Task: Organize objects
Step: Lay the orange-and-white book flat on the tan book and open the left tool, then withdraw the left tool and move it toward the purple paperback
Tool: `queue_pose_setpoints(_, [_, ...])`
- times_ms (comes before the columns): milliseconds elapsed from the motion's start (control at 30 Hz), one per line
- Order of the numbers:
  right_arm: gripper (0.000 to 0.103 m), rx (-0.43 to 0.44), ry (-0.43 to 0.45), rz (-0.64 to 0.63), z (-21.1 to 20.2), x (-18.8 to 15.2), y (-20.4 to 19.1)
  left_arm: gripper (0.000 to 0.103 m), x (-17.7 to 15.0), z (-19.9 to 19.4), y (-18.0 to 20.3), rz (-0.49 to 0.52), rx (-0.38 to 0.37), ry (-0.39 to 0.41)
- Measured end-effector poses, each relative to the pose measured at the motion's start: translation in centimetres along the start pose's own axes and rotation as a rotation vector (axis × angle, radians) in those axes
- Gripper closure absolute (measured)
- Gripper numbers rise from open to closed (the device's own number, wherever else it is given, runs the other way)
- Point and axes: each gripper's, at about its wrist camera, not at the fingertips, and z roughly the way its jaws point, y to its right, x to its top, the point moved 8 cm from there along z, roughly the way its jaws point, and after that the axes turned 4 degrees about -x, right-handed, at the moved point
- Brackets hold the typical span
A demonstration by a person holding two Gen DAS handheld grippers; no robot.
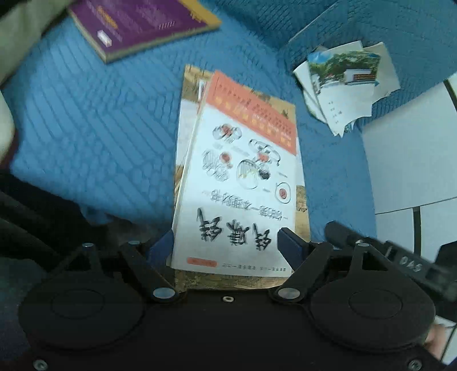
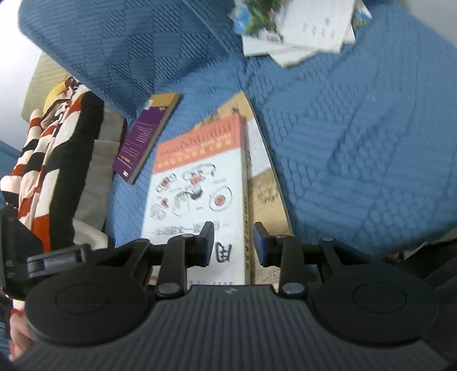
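A white book with an orange band (image 1: 242, 182) lies flat on a blue quilted bed cover (image 1: 94, 137), stacked slightly askew on a larger tan-covered book (image 1: 302, 217) whose edges stick out along the sides and the near end. In the left wrist view the left tool (image 1: 225, 242) hovers over the near end of this stack with its blue-padded fingers (image 1: 291, 245) spread wide; the white book's near end shows between them, and the pads press on nothing. In the right wrist view the right tool (image 2: 233, 242) sits over the near right part of the same white book (image 2: 197, 188), its fingers (image 2: 261, 245) part-way apart, straddling the book's right edge with a clear gap on each side, so it pinches nothing. A purple book (image 1: 137, 25) lies on the cover to the far left of the stack, well apart from it, with a yellow edge beneath it. To the far right, a loose heap of white papers and a photo card (image 1: 342, 82) rests against a raised fold of the blue cover. In the right wrist view a red, white and black striped cloth (image 2: 48, 171) is bunched at the left, beside the purple book (image 2: 145, 137). In the left wrist view a white tiled floor (image 1: 408, 154) shows at the right beyond the bed. Both views are somewhat blurred, so the print on the covers cannot be read.
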Motion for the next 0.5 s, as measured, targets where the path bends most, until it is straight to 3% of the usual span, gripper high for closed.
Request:
queue_pose_setpoints(267, [0.069,0.008,0.136,-0.112,-5.4,1.4,-4.0,0.025,0.7,-5.9,3.3,0.127,0.020,0.145])
queue_pose_setpoints(500, [0.069,0.020,0.231,-0.169,-9.5,0.3,-6.5,0.025,-0.3,-10.8,6.4,0.245,0.012,0.250])
